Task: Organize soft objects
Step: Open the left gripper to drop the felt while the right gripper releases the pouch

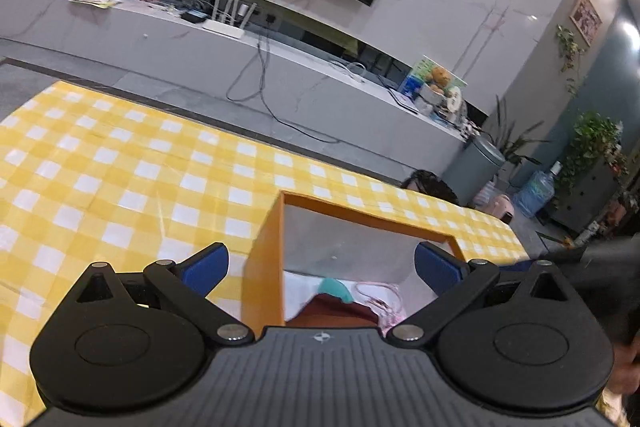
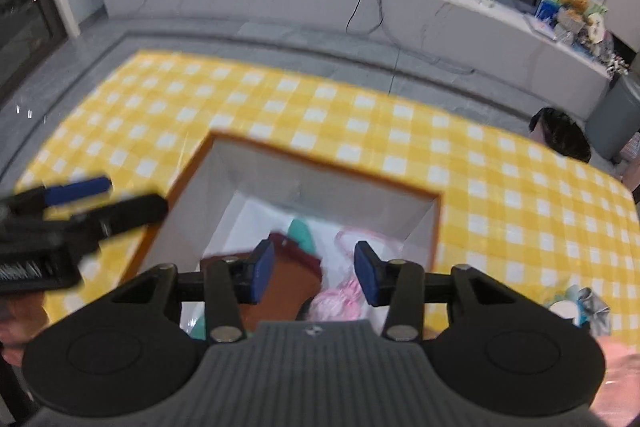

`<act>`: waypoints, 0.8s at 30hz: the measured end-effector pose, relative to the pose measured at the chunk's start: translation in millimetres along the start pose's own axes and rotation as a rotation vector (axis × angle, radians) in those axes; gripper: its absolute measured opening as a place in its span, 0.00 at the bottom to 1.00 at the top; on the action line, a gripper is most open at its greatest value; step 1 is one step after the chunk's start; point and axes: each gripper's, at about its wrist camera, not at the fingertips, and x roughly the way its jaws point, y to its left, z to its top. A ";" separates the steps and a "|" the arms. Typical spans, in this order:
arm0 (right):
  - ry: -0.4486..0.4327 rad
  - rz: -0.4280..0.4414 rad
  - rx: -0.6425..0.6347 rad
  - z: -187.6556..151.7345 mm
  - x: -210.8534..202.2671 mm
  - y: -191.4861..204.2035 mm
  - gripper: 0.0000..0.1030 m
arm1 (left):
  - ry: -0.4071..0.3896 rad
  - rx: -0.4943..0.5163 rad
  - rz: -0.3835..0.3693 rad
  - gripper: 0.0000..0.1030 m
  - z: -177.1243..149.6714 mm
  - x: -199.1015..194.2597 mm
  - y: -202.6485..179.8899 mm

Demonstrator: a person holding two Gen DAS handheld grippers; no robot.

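An orange box [image 1: 262,251] with a white inside stands on the yellow checked tablecloth [image 1: 120,167]; it also shows in the right wrist view [image 2: 320,163]. Inside lie soft items: a dark red-brown cloth [image 2: 292,283], a teal piece [image 2: 302,233] and a pink-white bundle [image 2: 340,301]. In the left wrist view I see the red cloth [image 1: 340,311], the teal piece [image 1: 336,287] and a pink strap [image 1: 380,297]. My left gripper [image 1: 320,265] is wide open and empty, straddling the box's left wall. My right gripper [image 2: 315,277] is open and empty above the box's contents. The left gripper [image 2: 80,203] shows blurred at left.
A small crumpled item [image 2: 580,307] lies on the cloth at the right. Beyond the table stand a long white TV bench [image 1: 240,43] with cables, routers and clutter, a television above it, a grey bin [image 1: 474,163] and plants. A person's dark hair [image 2: 560,141] shows past the table edge.
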 end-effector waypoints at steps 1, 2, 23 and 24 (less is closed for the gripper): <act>0.029 -0.002 -0.021 -1.8 9.0 5.2 0.42 | -0.007 -0.007 0.011 1.00 0.2 -0.9 1.1; 0.055 -0.010 -0.045 -3.6 18.3 10.4 0.41 | -0.010 -0.013 0.017 1.00 0.3 -2.2 2.5; 0.286 -0.221 -0.162 -37.7 114.0 23.7 0.25 | 0.023 -0.003 0.016 1.00 -3.8 -6.9 7.7; 0.262 -0.236 -0.173 -36.6 114.6 23.9 0.25 | 0.024 0.000 0.016 1.00 -4.2 -6.4 7.2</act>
